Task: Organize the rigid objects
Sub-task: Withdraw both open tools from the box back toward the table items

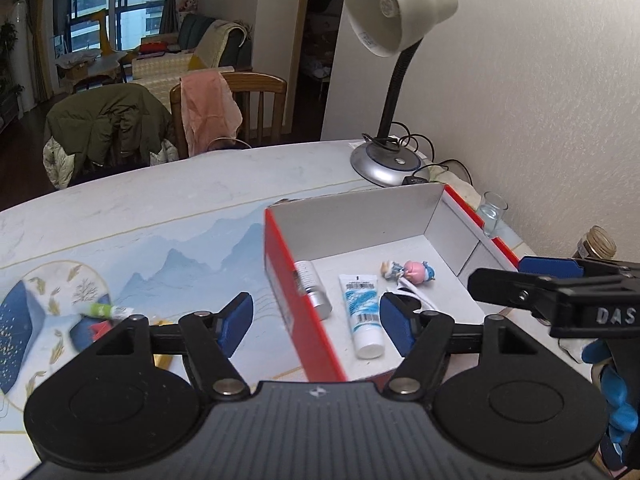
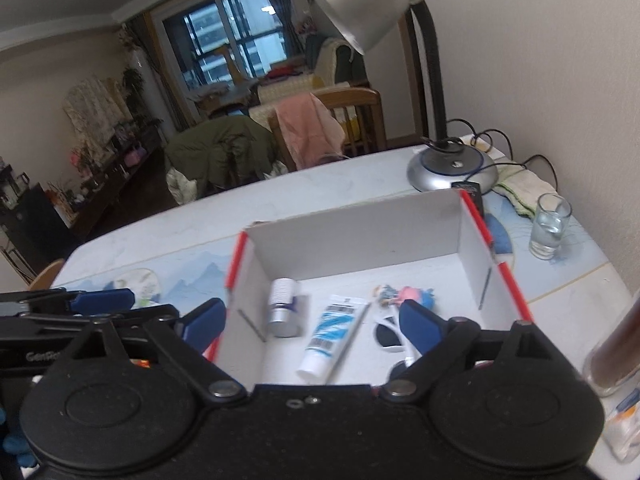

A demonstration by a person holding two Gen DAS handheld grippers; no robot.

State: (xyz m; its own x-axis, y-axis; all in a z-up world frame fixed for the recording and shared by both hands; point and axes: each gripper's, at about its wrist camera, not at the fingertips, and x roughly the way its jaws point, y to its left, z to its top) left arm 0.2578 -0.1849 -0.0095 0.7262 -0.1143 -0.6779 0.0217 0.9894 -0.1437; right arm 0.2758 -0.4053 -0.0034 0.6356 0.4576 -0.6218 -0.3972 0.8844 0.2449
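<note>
A red box with white inside walls [image 1: 290, 280] [image 2: 352, 232] stands open on the table. On its floor lie a silver cylinder [image 1: 314, 288] [image 2: 282, 308], a white and blue tube [image 1: 362, 314] [image 2: 332, 332], a small pink and blue figurine [image 1: 408, 270] [image 2: 404, 296] and white sunglasses [image 2: 390, 334]. My left gripper [image 1: 316, 320] hangs open above the box's left wall, holding nothing. My right gripper [image 2: 312, 320] is open above the box's near end, also holding nothing. A green tube [image 1: 106, 311] and a red piece [image 1: 100, 328] lie on the mat to the left.
A desk lamp [image 1: 384, 160] with its cable stands behind the box by the wall. Right of the box are a glass of water [image 2: 550, 224], a cloth [image 2: 520, 188] and a brown jar [image 2: 616, 344]. Chairs draped with clothes [image 1: 208, 108] stand at the far table edge.
</note>
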